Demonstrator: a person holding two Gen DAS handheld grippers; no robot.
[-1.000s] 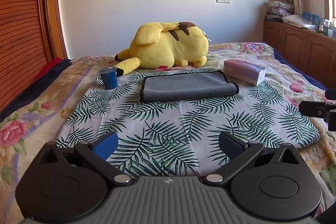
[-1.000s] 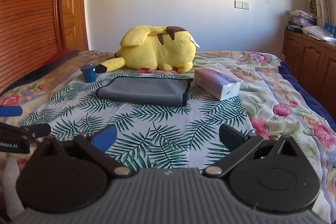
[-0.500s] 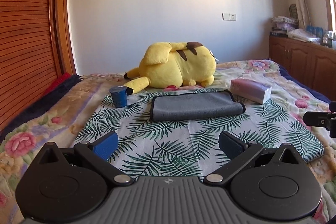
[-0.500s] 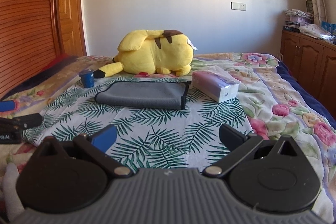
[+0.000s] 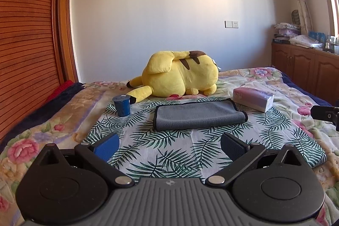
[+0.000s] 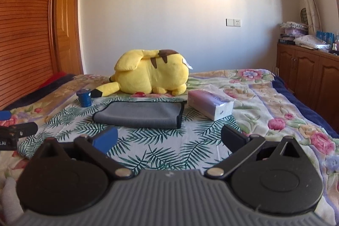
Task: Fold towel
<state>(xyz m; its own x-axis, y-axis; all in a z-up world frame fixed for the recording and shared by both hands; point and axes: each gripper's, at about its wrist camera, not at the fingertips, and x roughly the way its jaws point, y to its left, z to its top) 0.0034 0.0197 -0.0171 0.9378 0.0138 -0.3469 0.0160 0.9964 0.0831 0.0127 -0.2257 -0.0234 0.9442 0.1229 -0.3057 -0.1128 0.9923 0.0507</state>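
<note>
A grey towel (image 5: 198, 114) with a dark trim lies folded flat on a palm-leaf cloth (image 5: 169, 147) on the bed; it also shows in the right wrist view (image 6: 139, 114). My left gripper (image 5: 169, 144) is open and empty, well short of the towel's near edge. My right gripper (image 6: 169, 138) is open and empty, also short of the towel and to its right side. Each gripper's tip shows at the edge of the other's view, the right gripper (image 5: 324, 113) and the left gripper (image 6: 19, 130).
A yellow plush toy (image 5: 180, 77) lies behind the towel. A blue cup (image 5: 121, 105) stands left of it. A tissue pack (image 5: 253, 99) lies to its right. Wooden cabinets (image 5: 307, 71) line the right wall, a slatted wooden door (image 5: 25, 46) the left.
Both cameras have tilted up and dropped lower, so the towel and plush sit lower in the views. The towel has not moved. Both grippers stay open.
</note>
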